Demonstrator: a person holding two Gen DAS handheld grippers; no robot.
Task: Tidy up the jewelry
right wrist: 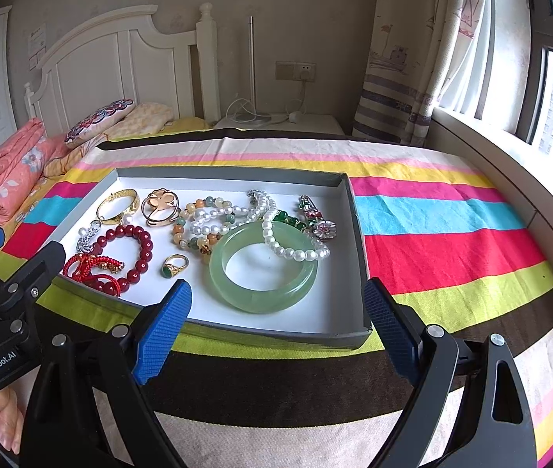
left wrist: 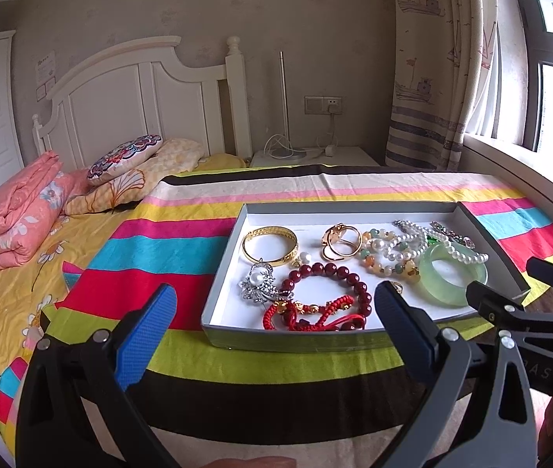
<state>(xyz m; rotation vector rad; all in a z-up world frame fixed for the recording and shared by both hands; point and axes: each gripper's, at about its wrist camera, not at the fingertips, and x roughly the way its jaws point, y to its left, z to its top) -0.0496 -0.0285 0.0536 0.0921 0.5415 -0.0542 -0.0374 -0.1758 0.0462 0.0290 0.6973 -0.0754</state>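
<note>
A shallow grey tray (left wrist: 276, 341) (right wrist: 358, 234) with a white floor lies on the striped bedspread and holds the jewelry. Inside are a gold bangle (left wrist: 270, 247) (right wrist: 117, 206), a dark red bead bracelet (left wrist: 331, 284) (right wrist: 132, 251), a red cord bracelet (left wrist: 307, 312), a silver pearl brooch (left wrist: 259, 282), a rose-gold clover ring (right wrist: 158, 207), pearl strands (right wrist: 276, 234), a pale green jade bangle (left wrist: 452, 279) (right wrist: 263, 269) and a gold ring with a green stone (right wrist: 175, 265). My left gripper (left wrist: 276, 300) hangs open before the tray's near left corner. My right gripper (right wrist: 278, 296) stands open over the tray's near right edge, empty.
The striped bedspread (right wrist: 452, 234) covers the bed. A folded pink quilt (left wrist: 15, 218) and pillows (left wrist: 128, 163) lie at the left. Behind stand a white headboard (left wrist: 140, 89), a nightstand with cables (left wrist: 307, 154), a curtain (left wrist: 440, 78) and a window sill (right wrist: 510, 156) on the right.
</note>
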